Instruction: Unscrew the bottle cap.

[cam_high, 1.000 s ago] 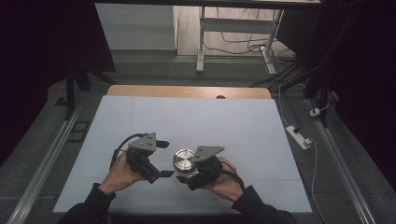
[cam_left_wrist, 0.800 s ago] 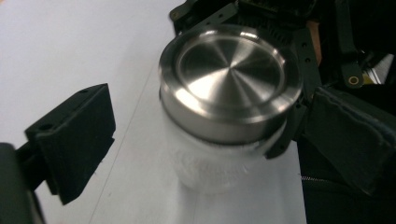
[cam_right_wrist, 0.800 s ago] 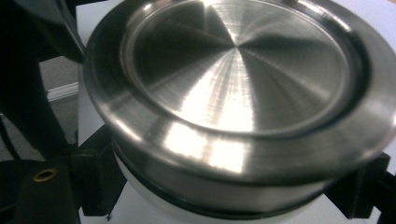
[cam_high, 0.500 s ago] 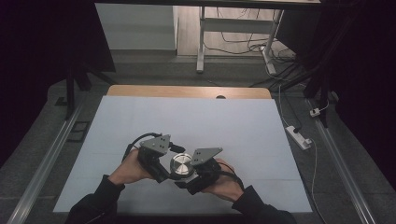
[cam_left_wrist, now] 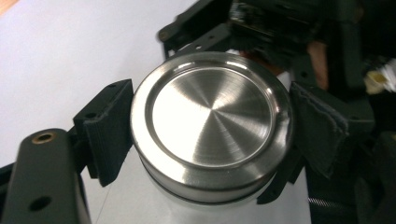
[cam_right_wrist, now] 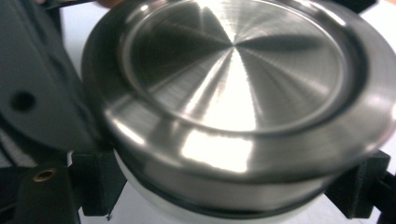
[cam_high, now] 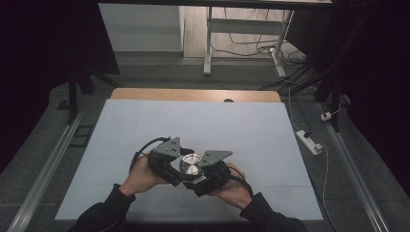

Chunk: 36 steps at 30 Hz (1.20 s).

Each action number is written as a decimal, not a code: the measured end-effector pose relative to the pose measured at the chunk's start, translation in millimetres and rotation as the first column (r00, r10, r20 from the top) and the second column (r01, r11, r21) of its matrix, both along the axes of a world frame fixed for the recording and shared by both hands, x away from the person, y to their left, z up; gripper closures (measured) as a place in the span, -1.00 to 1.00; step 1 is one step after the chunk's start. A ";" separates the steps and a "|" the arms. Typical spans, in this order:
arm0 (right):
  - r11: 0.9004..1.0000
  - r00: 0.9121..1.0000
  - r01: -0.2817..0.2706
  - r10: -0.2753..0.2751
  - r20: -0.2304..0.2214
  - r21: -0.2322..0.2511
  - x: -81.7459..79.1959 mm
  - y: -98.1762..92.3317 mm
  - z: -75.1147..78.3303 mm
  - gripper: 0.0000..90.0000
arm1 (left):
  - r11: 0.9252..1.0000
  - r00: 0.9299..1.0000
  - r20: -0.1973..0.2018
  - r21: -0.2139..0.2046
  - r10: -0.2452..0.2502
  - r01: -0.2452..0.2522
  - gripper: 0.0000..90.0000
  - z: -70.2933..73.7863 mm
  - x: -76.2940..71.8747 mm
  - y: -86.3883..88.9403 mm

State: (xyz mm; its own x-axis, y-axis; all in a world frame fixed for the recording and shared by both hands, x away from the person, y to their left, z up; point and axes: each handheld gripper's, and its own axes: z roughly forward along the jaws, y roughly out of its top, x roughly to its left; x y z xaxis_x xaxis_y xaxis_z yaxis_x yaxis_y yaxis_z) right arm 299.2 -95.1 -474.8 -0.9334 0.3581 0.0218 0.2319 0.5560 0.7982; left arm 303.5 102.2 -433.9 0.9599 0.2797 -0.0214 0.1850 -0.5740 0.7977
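Between the two hands, near the table's [cam_high: 145, 125] front edge, the left gripper [cam_high: 178, 163] had just been closing and its pads [cam_left_wrist: 109, 128] pressed the steel lid [cam_left_wrist: 211, 123] at opposite sides of its rim; the right gripper [cam_high: 194, 178] stayed clamped on the white jar body [cam_right_wrist: 187, 215] below. Judged: polished metal lid rigid, slippery, fairly light; best taken low on the rim wall, squarely, to resist slipping while turning
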 end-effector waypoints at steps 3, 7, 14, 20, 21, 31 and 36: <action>0.999 0.999 0.040 -0.040 0.010 -0.007 1.8 -0.9 -0.9 -0.68 | 0.995 0.995 -0.004 0.028 0.096 -0.095 -0.57 2.0 -4.4 -8.7; 0.997 0.997 0.076 -0.075 0.018 -0.013 2.9 -1.7 -1.6 -0.68 | 0.984 0.986 0.001 0.050 0.168 -0.168 -0.57 3.6 -8.0 -16.9; 0.998 0.998 0.067 -0.067 0.012 -0.003 3.5 -3.5 -0.7 -0.68 | 0.990 0.991 0.004 0.053 0.132 -0.132 -0.87 6.7 -3.4 -12.4; 1.000 1.000 -0.015 0.015 -0.007 0.008 1.8 -5.5 0.0 -0.68 | 0.999 0.999 -0.035 0.036 -0.033 0.034 -0.89 11.5 1.7 7.3; 0.999 0.999 -0.035 0.035 -0.005 0.007 1.0 -5.0 -0.2 -0.68 | 0.997 0.997 -0.034 0.040 -0.065 0.066 -0.89 11.1 1.8 9.3; 0.983 0.983 -0.183 0.183 -0.024 0.016 -11.3 2.2 0.5 -0.68 | 0.967 0.969 -0.032 0.062 -0.245 0.247 -0.68 4.8 -1.7 8.3; 0.984 0.984 -0.181 0.181 0.001 0.011 -9.1 1.5 1.2 -0.68 | 0.975 0.978 0.001 0.071 -0.210 0.210 -0.58 6.3 -5.0 7.2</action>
State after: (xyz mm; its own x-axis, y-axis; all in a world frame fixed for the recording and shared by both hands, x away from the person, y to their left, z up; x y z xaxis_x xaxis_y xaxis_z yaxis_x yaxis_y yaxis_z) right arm 290.1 -93.7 -473.6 -0.9827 0.1835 0.0250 0.1288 0.5803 0.8041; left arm 298.5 109.4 -427.6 0.9974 0.0723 -0.0007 0.0479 -0.6537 0.7553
